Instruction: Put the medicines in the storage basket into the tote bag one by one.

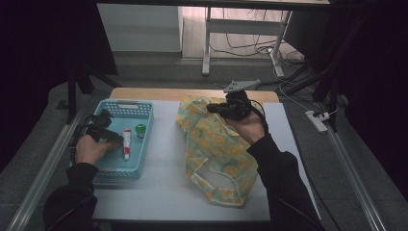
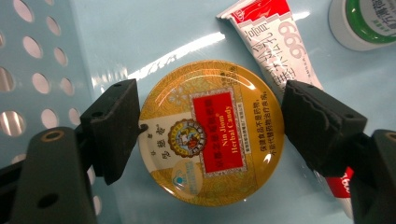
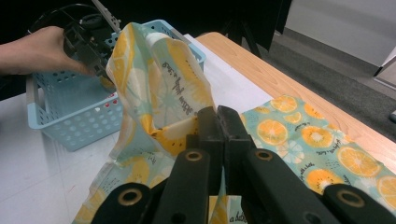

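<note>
Your white counter [image 1: 163, 159] sits in a dim room, its far wooden edge bare. In the blue basket [image 1: 108, 171] at its left, your left gripper [image 2: 210, 126] brackets the gold candy tin [image 2: 211, 133], one pad touching, beside a tube [image 2: 275, 42]. Your right gripper [image 3: 218, 122] pinches the orange-print bag [image 3: 159, 70], lifting its edge; open counter lies between.

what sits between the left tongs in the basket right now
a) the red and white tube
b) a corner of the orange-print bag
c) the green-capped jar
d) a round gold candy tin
d: in the left gripper view the left tongs straddle the round gold candy tin on the floor of the blue basket, while the tube and the green-capped jar lie off to the side.
</note>
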### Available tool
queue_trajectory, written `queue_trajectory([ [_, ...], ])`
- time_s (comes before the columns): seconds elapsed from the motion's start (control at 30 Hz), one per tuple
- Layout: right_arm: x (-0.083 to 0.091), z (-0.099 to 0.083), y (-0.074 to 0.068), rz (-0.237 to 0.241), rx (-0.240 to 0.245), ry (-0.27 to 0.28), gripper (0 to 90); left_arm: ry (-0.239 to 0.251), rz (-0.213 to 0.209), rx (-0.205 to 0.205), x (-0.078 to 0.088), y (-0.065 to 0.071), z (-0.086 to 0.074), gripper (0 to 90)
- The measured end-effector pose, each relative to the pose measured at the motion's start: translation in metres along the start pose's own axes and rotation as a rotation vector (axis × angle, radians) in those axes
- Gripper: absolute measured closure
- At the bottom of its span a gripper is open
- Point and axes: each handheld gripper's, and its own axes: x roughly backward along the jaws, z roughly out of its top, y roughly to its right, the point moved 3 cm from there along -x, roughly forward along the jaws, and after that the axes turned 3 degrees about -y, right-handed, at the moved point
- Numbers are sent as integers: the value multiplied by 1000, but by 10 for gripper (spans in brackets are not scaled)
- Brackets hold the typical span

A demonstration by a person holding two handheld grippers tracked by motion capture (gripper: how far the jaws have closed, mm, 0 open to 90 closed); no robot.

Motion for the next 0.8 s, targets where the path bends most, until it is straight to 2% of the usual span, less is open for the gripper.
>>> queue_trajectory([
  [0.13, 0, 1, 0, 1, -2, 4, 897, -29, -32, -3, -3, 0, -1, 202],
  [0.27, 0, 0, 0, -1, -2, 1, 896, -61, 8, -35, -11, 2, -3, 192],
  [0.43, 1, -1, 1, -3, -4, 3, 896, -63, 4, -27, -10, 2, -3, 204],
  [0.57, 2, -3, 3, -5, -9, 4, 896, -32, -13, -12, -5, 0, -3, 206],
  [0.63, 2, -3, 3, -6, -10, 5, 896, -19, -37, -6, -2, -1, -3, 207],
  [0.8, 3, -2, 4, -8, -11, 8, 896, 37, -60, -19, 11, 0, -3, 207],
])
